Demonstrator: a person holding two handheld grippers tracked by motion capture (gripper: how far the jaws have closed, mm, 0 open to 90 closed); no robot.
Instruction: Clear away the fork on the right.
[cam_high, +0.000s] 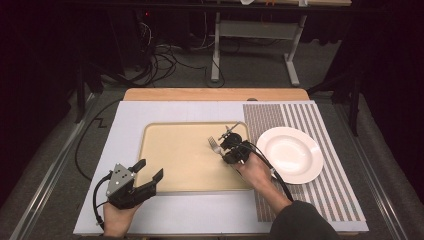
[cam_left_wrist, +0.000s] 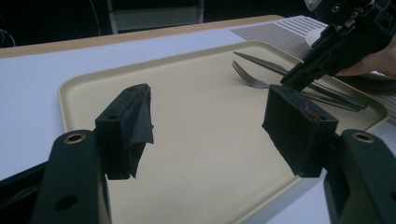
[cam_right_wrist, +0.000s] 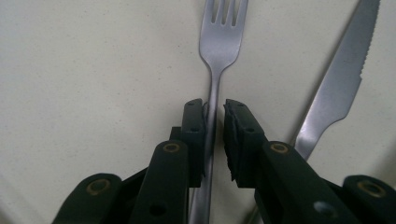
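A steel fork lies flat on the beige tray, tines pointing away, with a serrated knife beside it on the right. My right gripper straddles the fork's handle; the jaws stand narrowly apart, with a thin gap beside the handle, so the pads are not pressing on it. From above, the right gripper is over the fork at the tray's right end. My left gripper rests wide open at the tray's near left corner with nothing between its pads.
A white plate sits right of the tray on a striped mat. Tray and mat lie on a white board covering the wooden table. The tray's middle and left are bare. In the left gripper view the right gripper shows over the fork.
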